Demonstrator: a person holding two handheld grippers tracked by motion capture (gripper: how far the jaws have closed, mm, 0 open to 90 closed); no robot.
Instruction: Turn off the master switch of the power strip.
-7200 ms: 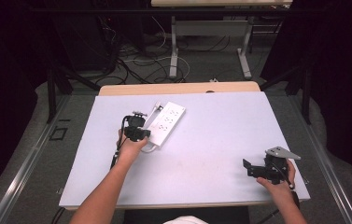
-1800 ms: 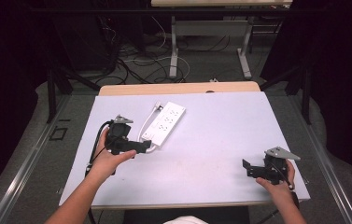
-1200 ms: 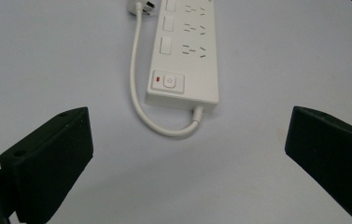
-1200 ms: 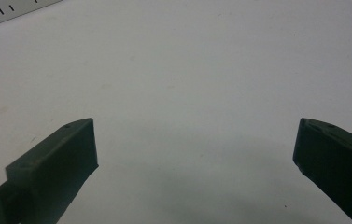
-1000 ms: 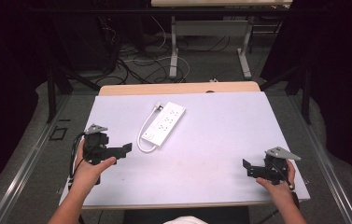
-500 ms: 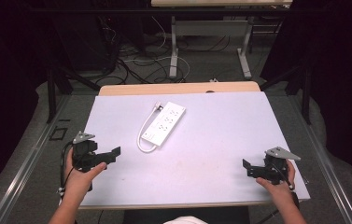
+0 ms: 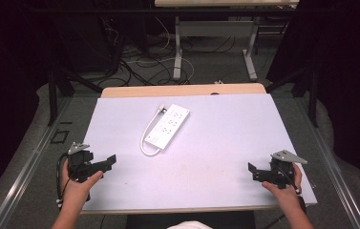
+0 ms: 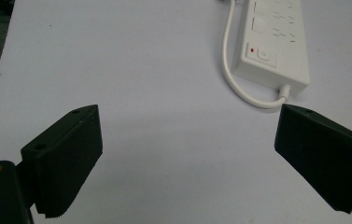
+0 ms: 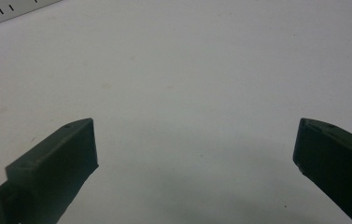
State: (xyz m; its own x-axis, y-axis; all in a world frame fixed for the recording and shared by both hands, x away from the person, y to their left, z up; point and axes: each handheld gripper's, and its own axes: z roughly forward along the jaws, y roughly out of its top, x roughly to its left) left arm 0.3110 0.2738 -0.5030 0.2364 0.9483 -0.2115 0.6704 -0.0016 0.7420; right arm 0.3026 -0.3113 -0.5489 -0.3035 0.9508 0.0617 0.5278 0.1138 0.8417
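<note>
Power strip (image 7: 167, 128): white, lying flat on the table (image 7: 216, 143), slightly left of centre and toward the far half, long axis running from about 7 o'clock to 1 o'clock in the high view. Its white cord (image 7: 145, 140) loops out of the near end and runs back along the left side toward the far end. In the left gripper view the near end shows a small switch and a red mark (image 8: 252, 50), with the cord curving round the corner.

Left gripper (image 7: 105, 163): held in the left hand (image 7: 75, 183) at the near left corner of the table, at roughly 7 o'clock from the strip and well apart from it. Jaws stand wide apart with nothing between them; the strip lies beyond them toward 1 o'clock in that gripper's own view.

Right gripper (image 7: 253, 171): held in the right hand (image 7: 282, 186) at the near right corner, at about 4 o'clock from the strip and well apart. Jaws spread wide, empty, over bare table; a sliver of the strip shows at the top left of its view.

Surface: pale white-grey sheet with a wooden edge at the far side. Faint specks only.

Room: dark surround, tangled cables (image 7: 134, 57) on the floor beyond the table, and metal legs of another table (image 7: 177, 47) at 12 o'clock
</note>
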